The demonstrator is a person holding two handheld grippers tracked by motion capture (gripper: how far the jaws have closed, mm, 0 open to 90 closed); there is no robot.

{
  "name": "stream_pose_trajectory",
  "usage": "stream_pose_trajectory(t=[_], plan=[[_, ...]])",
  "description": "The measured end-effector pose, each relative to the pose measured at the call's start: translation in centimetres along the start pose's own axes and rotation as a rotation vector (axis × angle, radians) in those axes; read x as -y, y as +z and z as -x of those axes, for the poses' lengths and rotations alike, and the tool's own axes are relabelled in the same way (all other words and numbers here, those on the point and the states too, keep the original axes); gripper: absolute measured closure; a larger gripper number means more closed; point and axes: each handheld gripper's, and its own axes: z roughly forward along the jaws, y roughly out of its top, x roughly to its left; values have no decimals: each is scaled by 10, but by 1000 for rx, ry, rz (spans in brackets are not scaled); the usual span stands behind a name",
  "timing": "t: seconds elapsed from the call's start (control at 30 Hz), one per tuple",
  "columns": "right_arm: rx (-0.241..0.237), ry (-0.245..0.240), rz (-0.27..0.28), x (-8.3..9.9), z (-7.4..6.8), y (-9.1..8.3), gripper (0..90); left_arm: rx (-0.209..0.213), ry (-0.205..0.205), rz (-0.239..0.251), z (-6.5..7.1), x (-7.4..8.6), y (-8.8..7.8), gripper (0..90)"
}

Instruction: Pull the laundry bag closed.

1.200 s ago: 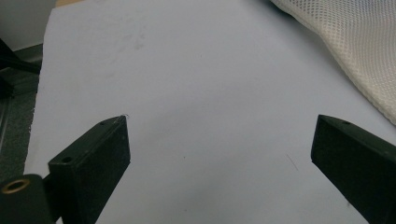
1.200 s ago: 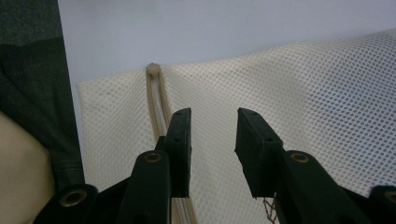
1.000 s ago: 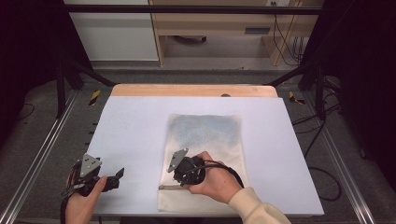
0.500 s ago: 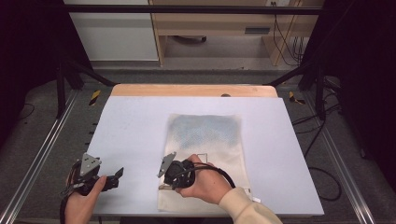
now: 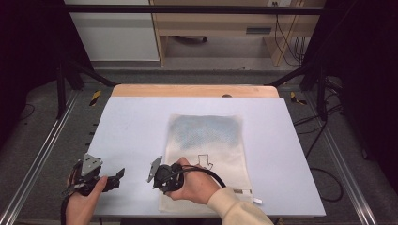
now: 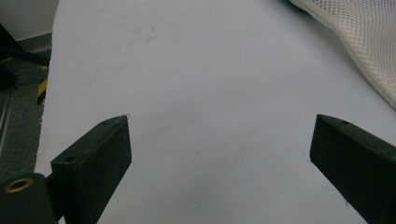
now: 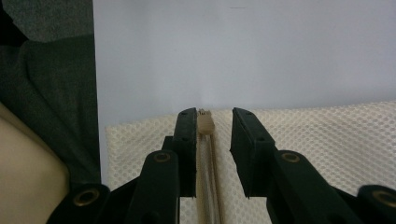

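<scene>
Two hand-held black grippers worked at the near edge of the pale blue-grey table [image 5: 141,122]. The cream mesh laundry bag with a zipper [image 5: 206,140] lay flat on the right-of-centre part of the table, its far end showing a bluish tint through the mesh and its near end partly covered by the person's right hand and cream sleeve.

The right gripper [image 5: 159,180] sat at the bag's near left corner. In the right gripper view [image 7: 208,140] its jaws stood narrow, with the tan zipper end [image 7: 205,125] of the bag between them; the left pad lay against the zipper, while a thin gap showed beside the right pad, so a firm pinch could not be confirmed. The jaws had just been opening slightly around it. The zipper's near stretch ran down out of sight between the jaws.

The left gripper [image 5: 115,178] rested near the table's near left corner, well apart from the bag. In the left gripper view [image 6: 219,149] its jaws stood wide over bare table, with just an edge of the mesh bag [image 6: 359,42] at the far right, cut off by the frame.
</scene>
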Motion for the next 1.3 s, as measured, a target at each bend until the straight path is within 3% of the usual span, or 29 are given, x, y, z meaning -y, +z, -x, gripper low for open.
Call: stream_pose_trajectory(t=[0.63, 0.9, 1.1, 1.3], plan=[[-35, 0, -52, -5, 3, 20, 714, 6, -3, 1, 1, -1, 1, 54], [-49, 12, -67, -6, 3, 24, 811, 11, -4, 1, 1, -1, 1, 54], [-52, 9, -60, -6, 3, 22, 816, 31, -5, -5, 3, -1, 0, 54], [-57, 30, -20, -5, 7, 11, 818, 71, 4, -5, 10, 0, -8, 59]])
